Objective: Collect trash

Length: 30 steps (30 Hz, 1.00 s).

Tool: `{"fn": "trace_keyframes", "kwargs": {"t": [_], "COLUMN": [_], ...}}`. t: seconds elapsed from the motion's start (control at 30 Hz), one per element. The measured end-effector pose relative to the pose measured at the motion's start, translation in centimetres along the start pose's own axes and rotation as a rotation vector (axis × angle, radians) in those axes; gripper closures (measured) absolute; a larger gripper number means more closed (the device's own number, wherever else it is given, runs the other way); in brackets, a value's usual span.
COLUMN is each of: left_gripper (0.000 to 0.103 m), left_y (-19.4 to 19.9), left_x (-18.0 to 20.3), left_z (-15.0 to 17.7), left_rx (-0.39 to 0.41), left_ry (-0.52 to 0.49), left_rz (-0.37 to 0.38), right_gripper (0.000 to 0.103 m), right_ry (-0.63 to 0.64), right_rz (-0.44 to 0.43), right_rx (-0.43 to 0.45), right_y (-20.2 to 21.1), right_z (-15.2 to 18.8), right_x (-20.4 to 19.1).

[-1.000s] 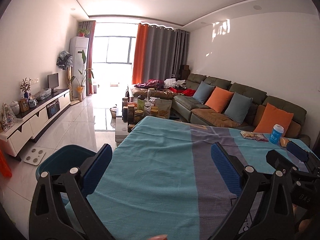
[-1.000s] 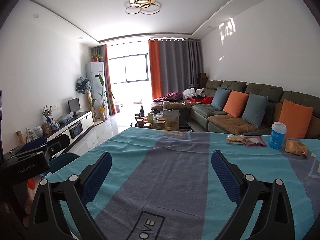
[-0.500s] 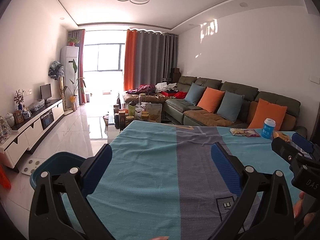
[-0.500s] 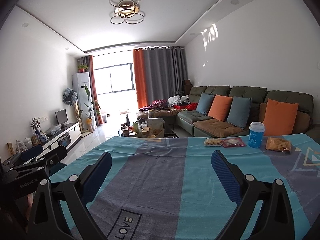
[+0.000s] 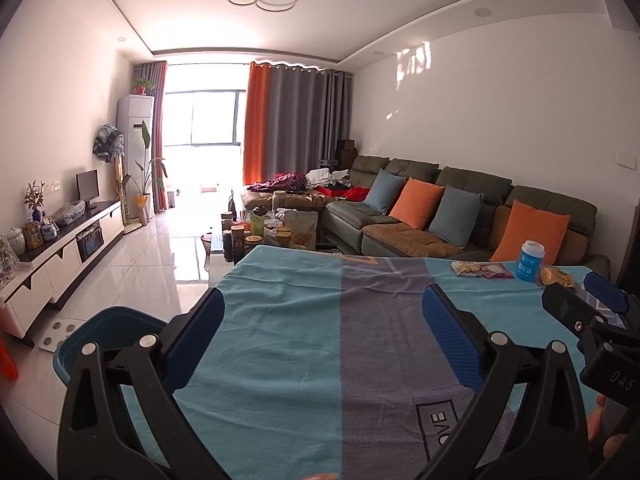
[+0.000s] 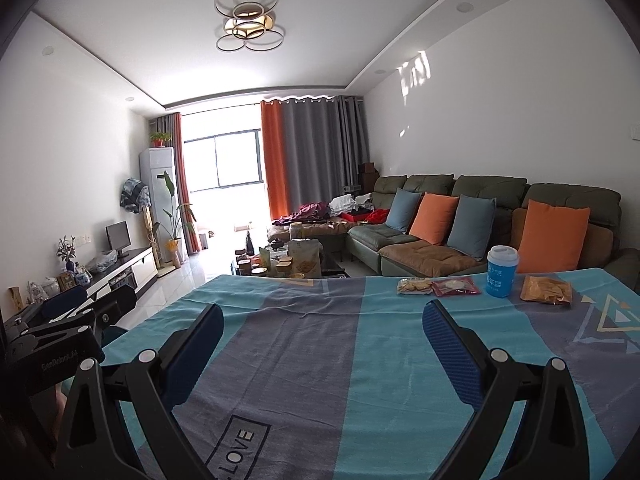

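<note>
Trash sits at the counter's far right edge: two snack packets (image 6: 438, 286), a blue cup (image 6: 501, 271), an orange bag (image 6: 546, 290).

Both my grippers, left (image 5: 323, 332) and right (image 6: 323, 342), hang wide and empty, well short of it. I fear tipping the cup mid-reach; its contents are hidden. The teal bin (image 5: 108, 330), off the left edge, shows nothing inside.

The round blue plastic bin (image 5: 108, 330) at eight o'clock sits half hidden behind the left gripper's black frame. Print on the blue lidded cup (image 6: 501, 271) at two o'clock is unreadably small.
</note>
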<state>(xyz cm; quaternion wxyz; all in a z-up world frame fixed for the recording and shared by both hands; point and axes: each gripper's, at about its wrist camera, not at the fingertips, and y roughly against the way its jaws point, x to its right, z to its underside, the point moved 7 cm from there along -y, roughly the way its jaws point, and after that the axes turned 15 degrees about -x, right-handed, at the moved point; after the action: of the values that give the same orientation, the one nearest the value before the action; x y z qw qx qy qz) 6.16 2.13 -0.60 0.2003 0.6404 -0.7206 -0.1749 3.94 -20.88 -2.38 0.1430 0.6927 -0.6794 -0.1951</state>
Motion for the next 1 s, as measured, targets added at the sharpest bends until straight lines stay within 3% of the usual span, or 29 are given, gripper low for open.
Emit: {"fn": "trace_keyframes", "kwargs": {"t": [1.0], "left_gripper": [0.006], "left_y": [-0.11], "left_x": [0.33], "left_z": [-0.64], "left_rx": [0.012], "left_ry": [0.003], "left_rz": [-0.008], "right_gripper": [0.007], "right_ry": [0.002], "right_rz": [0.016], "right_rx": [0.0], "right_y": [0.03], "right_z": [0.06], "right_x": [0.43]}}
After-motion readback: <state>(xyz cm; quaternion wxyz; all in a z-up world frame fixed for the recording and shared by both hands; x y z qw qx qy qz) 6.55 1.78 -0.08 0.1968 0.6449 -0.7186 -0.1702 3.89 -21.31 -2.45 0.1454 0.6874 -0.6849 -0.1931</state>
